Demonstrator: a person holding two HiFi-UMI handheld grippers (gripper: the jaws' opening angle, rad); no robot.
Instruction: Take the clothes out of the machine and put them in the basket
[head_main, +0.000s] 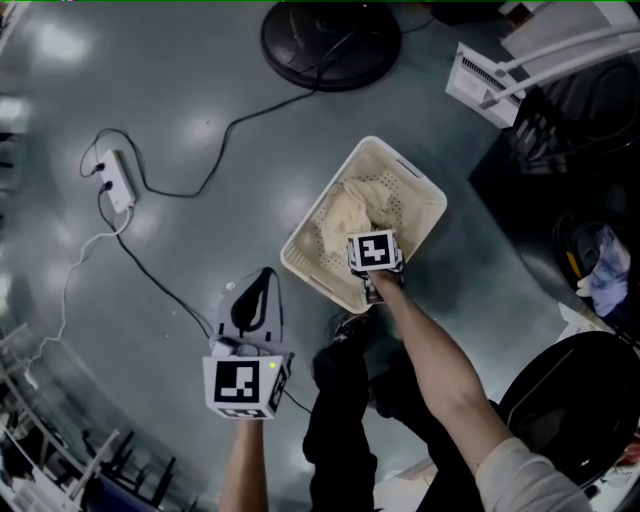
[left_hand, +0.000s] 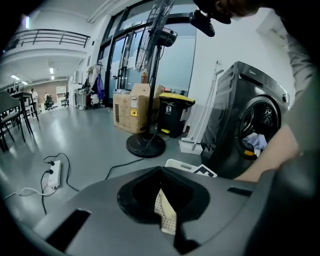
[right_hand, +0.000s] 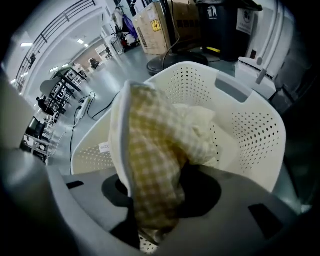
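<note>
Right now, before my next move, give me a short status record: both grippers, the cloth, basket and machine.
right gripper: jaws shut on the checked cloth, over the basket
checked cloth: drapes from the jaws down into the basket
left gripper: jaws together, nothing between, over the floor, apart from the basket
washing machine: bluish clothes visible in its drum opening

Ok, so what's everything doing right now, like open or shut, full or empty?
washing machine: door open, clothes inside.
basket: upright on the floor, cream cloth inside.
right gripper: shut on the checked cloth.
checked cloth: reaching from the right gripper into the basket.
left gripper: shut, empty.
power strip: plugs in.
</note>
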